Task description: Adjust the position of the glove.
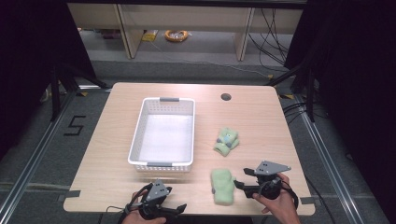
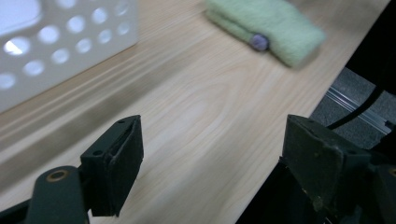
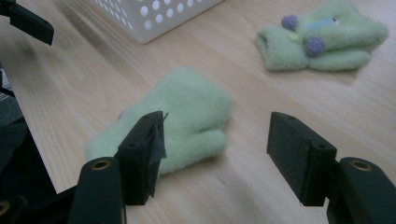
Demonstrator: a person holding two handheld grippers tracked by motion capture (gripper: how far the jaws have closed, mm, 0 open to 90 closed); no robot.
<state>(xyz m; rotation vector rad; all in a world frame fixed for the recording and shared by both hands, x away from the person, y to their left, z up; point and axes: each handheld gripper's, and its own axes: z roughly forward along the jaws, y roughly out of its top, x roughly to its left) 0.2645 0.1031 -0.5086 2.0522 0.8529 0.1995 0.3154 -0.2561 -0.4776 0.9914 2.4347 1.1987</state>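
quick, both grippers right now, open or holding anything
Left gripper: open, holding nothing, only bare table between its jaws.
Right gripper: open, holding nothing, aimed at the near green glove.

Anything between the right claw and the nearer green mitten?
Nothing: only bare table separates the open right claw from the nearer green mitten, as the right gripper view shows.

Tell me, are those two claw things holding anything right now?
No, nothing is held. Both the left gripper and the right gripper stand open, the right one beside the near green mitten.
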